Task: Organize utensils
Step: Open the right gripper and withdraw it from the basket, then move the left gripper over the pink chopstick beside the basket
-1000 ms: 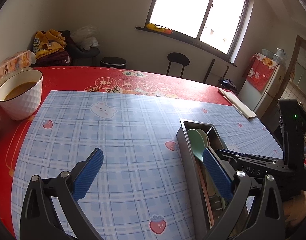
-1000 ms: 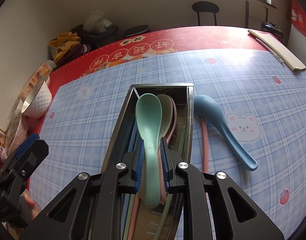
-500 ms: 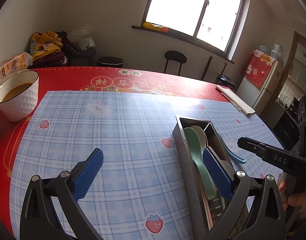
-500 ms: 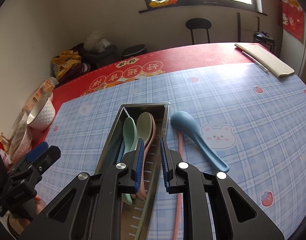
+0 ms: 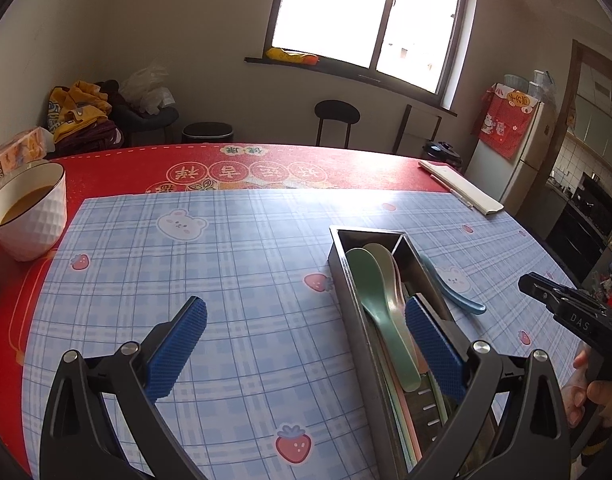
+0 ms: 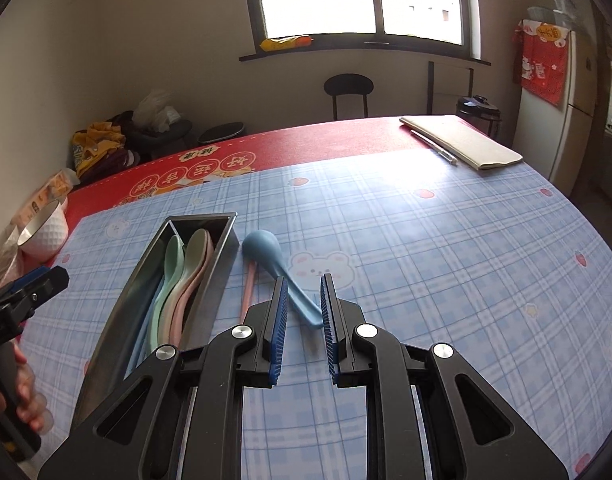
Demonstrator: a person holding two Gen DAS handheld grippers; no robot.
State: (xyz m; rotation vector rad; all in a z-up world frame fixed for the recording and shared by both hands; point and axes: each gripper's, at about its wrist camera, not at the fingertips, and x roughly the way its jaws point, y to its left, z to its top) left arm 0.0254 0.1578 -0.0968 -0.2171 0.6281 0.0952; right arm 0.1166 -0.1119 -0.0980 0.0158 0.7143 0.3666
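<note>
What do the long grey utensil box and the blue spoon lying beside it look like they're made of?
The long grey rectangular utensil box looks like brushed metal, probably stainless steel: thin straight walls with a dull sheen and soft reflections. The light blue rounded spoon on the table beside it looks like matte plastic or a similar moulded material: even pastel colour, thick smooth edges, no sharp glare. Neither can be confirmed by look alone.
</note>
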